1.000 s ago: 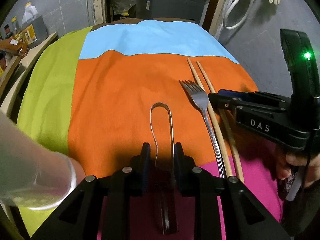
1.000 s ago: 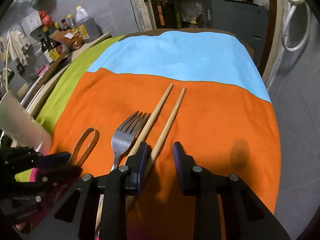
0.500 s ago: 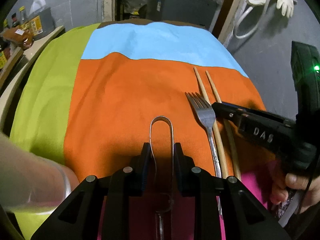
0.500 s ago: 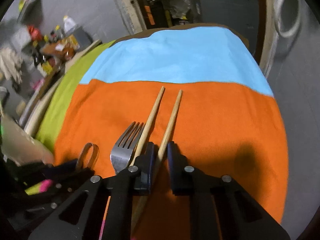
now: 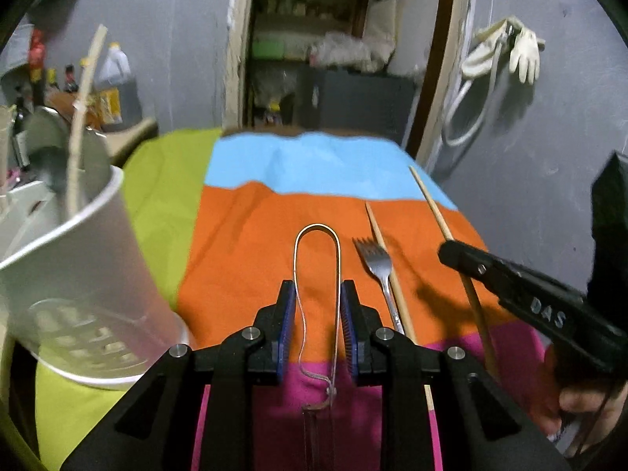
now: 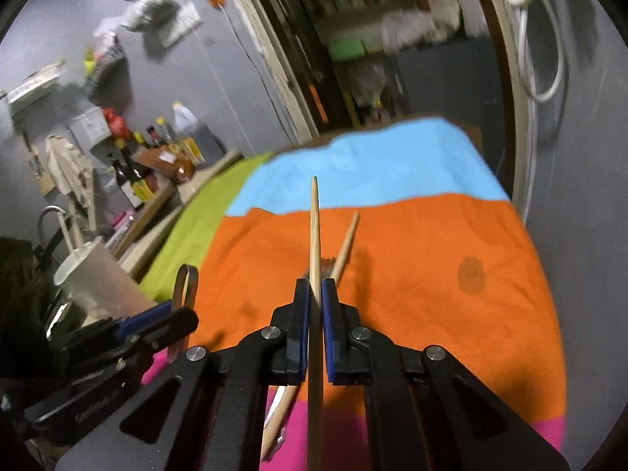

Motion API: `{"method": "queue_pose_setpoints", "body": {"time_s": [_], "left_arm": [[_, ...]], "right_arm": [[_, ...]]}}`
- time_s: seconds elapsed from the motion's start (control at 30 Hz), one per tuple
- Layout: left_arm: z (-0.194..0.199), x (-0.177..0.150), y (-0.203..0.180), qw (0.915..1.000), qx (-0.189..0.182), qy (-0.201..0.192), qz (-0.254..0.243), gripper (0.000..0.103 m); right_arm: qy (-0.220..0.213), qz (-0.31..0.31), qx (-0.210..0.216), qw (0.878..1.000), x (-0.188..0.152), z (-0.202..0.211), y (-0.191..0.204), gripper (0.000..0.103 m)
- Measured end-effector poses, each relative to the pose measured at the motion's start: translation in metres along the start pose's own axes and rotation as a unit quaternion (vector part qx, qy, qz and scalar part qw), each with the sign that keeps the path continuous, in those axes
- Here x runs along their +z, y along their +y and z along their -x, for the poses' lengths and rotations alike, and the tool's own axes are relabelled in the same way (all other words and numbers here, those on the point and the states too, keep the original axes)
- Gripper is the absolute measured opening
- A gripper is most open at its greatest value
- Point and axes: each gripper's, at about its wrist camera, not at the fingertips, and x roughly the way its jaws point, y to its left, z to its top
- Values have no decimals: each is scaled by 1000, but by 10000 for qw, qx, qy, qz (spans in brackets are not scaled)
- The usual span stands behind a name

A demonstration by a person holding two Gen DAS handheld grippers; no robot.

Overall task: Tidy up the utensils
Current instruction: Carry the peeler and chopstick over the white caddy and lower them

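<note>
Wooden and pale, the chopstick (image 6: 314, 235) in the right gripper (image 6: 315, 314) stands clear of the cloth, clamped partway along its shaft with its tip out over the blue band; the jaws have just been closing and are now pinched tight on it. Its mate, the second chopstick (image 6: 345, 243), lies on the orange part of the tablecloth (image 6: 451, 243) beside the fork (image 5: 376, 267), the two touching or nearly so along the fork's handle.

A single chopstick is light and stiff, but round and smooth, so I judge it likely to pivot or slide in the pads if swung quickly. A grip near the middle, as here, keeps it from drooping at either end.

The left gripper (image 5: 317, 314) holds a pair of thin metal tongs (image 5: 317, 259), a springy loop of bright strip (its bend points away from the camera). The jaws are only a little apart and bear on both arms of the loop. Thin metal like this is slick and will flex, so squeezing the two arms together is the sensible hold.

Off to the left stands a white utensil holder (image 5: 78, 267) with a perforated base and a stick or two already inside, the likely home for everything. Bottles (image 6: 133, 180) crowd a shelf beyond, and gloves (image 5: 510, 51) hang on the grey wall.
</note>
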Motion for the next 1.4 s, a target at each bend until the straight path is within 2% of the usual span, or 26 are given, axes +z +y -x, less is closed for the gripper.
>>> {"method": "queue_pose_setpoints", "body": {"time_s": [0.23,0.4,0.57,0.77,0.97,1.2,1.4], "left_arm": [[35,6,1,9967,83,-803,120,19],[61,18,7,9896,180,-1410,212,19],[87,30,15,9842,163,-1735,311,19],[123,44,36,9801,194,-1947,336,19],[160,57,73,9765,287,-2086,464,19],[194,64,126,9684,688,-2266,785,19],[201,65,161,9619,866,-2352,1092,19]], "right_arm": [[-898,335,91,9954,-9,30,25,5],[-1514,651,89,9863,-6,46,47,5],[-2042,854,252,9749,3,62,71,5],[-2625,919,783,9574,24,69,99,5],[-2903,911,1279,9440,47,60,136,5],[-3039,784,1833,9316,71,35,183,5],[-3066,816,1866,9298,76,6,211,5]]}}
